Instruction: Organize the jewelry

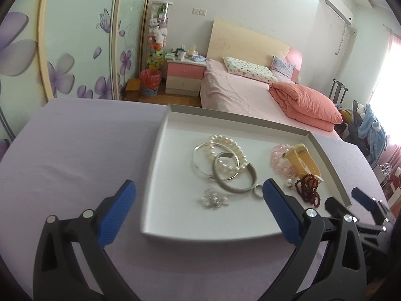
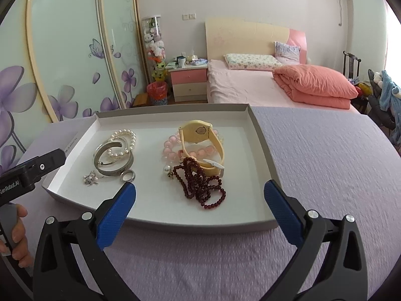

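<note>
A shallow white tray on the lavender tablecloth holds jewelry. Pearl bracelet, silver bangles, a ring and a small silver brooch lie on its left side. Pink bead bracelet, cream watch, dark red bead strand and a pearl earring lie on its right. My left gripper is open above the tray's near left part. My right gripper is open above the near edge, before the red beads.
The lavender tablecloth covers the table around the tray. Behind are a pink bed, a nightstand, wardrobe doors with purple flowers and a chair with clothes. The right gripper also shows at the left view's right edge.
</note>
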{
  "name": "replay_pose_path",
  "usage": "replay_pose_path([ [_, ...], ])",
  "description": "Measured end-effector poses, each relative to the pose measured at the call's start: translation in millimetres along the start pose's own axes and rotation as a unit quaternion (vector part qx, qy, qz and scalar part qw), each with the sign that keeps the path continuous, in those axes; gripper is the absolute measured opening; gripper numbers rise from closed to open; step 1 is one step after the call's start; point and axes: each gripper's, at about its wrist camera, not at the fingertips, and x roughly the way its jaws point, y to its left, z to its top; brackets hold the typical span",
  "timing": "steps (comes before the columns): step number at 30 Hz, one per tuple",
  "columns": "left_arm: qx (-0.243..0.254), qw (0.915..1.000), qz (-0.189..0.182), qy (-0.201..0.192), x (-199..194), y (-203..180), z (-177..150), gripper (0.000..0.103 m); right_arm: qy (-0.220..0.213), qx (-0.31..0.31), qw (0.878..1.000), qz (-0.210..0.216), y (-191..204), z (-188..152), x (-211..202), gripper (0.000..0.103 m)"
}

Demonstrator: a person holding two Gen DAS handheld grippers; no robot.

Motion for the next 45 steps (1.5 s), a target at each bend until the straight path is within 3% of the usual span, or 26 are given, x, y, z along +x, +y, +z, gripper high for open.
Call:
replay_pose_path([
  [9, 0.015, 0.9982, -0.011, -0.057, -54, 10, -19, 0.101, -0.032, 0.009, 0.999, -0.001, 9, -7, -33, 0.102],
  [18, 0.016, 0.9967, -0.036, -0.070, -86, 11, -41, 0.101, -0.044, 0.000, 0.999, 0.009, 21, -24, -59, 0.102],
  [45, 0.038, 0.9926, -0.058, -0.100, -109, 6, -68, 0.101, -0.069, 0.005, 0.997, 0.032, 25, -45, -92, 0.102],
])
